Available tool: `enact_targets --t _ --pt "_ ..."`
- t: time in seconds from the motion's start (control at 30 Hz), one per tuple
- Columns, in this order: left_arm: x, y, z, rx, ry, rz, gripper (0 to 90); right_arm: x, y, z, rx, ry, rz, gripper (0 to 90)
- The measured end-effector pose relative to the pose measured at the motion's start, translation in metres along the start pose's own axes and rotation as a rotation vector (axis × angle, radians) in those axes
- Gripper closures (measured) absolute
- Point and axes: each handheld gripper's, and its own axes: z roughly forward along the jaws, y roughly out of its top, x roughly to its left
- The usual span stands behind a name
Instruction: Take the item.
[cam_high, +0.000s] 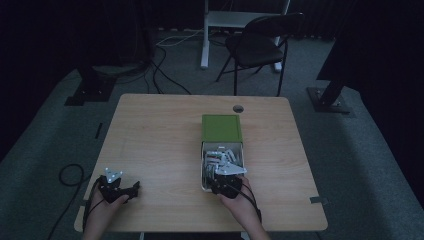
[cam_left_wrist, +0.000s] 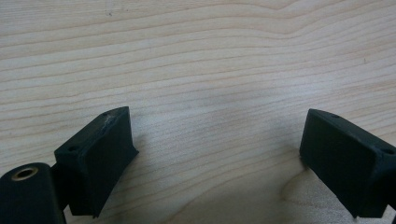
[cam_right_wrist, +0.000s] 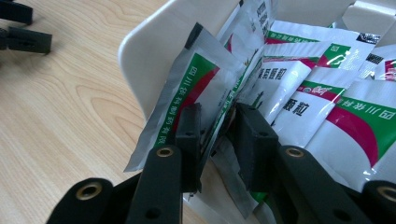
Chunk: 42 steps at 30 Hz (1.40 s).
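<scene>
Black jaws of the right gripper (cam_right_wrist: 217, 135) are seen nearest the lens, brought close together with a sachet (cam_right_wrist: 196, 88) standing on edge between them; the pads look pressed on its lower edge, though a narrow gap is left on the right side, so the grip is judged as just made rather than firm. No earlier stage can be read, but the work in hand appears to be the picking of 1 sachet out of the white box (cam_high: 204, 165), and it is judged to be at its start: the sachet is caught but not yet lifted clear, and its top corner leans on the box wall to the left of the jaws. Lifting it out and setting it down somewhere is left to be done. The sachet is silvery foil with a green and red band and printed characters; it is thin, creased and slightly bowed, so it will likely flex when pulled. More sachets of the same print are heaped to the right of the jaws and beyond them. A green lid (cam_high: 221, 127) lies past the far end of the box. The left gripper (cam_left_wrist: 219, 149) is rested low over bare table (cam_left_wrist: 196, 56), its 2 jaws wide apart with nothing between them.
</scene>
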Motion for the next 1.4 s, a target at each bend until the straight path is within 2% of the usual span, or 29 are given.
enact_targets --t 0.1,0.23,0.4,0.67,1.4 --pt "0.000 0.000 0.000 0.000 0.000 0.000 10.5 0.002 -0.001 0.002 0.001 -0.022 -0.009 74.7" --pt "0.000 0.000 0.000 0.000 0.000 0.000 10.5 0.003 -0.002 0.003 0.002 -0.040 -0.001 83.5" --pt "0.000 0.000 0.000 0.000 0.000 0.000 10.5 0.002 -0.001 0.000 -0.011 -0.044 0.002 84.7" --pt "0.000 0.000 0.000 0.000 0.000 0.000 10.5 -0.001 0.006 -0.014 -0.049 -0.047 0.015 86.1" --pt "0.000 0.000 0.000 0.000 0.000 0.001 10.4 -0.019 0.032 -0.061 -0.205 -0.043 0.071 86.6"
